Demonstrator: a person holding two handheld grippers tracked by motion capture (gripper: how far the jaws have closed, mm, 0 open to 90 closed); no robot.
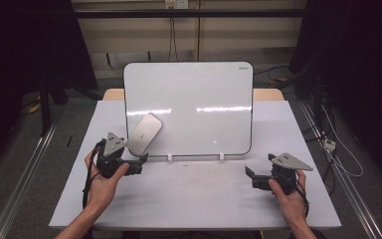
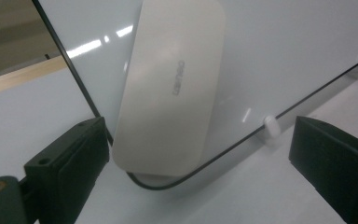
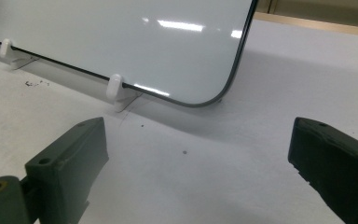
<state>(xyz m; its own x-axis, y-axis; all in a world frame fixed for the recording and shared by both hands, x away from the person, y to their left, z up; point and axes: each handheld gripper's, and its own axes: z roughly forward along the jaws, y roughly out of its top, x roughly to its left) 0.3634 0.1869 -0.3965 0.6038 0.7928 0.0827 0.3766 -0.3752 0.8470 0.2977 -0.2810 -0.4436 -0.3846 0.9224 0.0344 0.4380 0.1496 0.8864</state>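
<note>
My left tongs (image 2: 196, 154) are open, eraser (image 2: 170, 88) dead ahead, stuck on the board (image 2: 284, 51) near its bottom corner. Looks light, stiff, slick-backed; I'd pinch across its long sides. Board edge and clip (image 2: 271, 126) sit close by. Right tongs (image 3: 200, 158) open, idle over bare surface (image 3: 191, 182).

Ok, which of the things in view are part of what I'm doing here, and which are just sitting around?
Part of the job:
- eraser, stuck flat on the whiteboard's lower left corner
- whiteboard, propped upright on white clips
- left gripper, jaws open, nearest the eraser

Just there:
- right gripper, open, idle at the table's right
- white clips
- table
- cables on the floor
</note>
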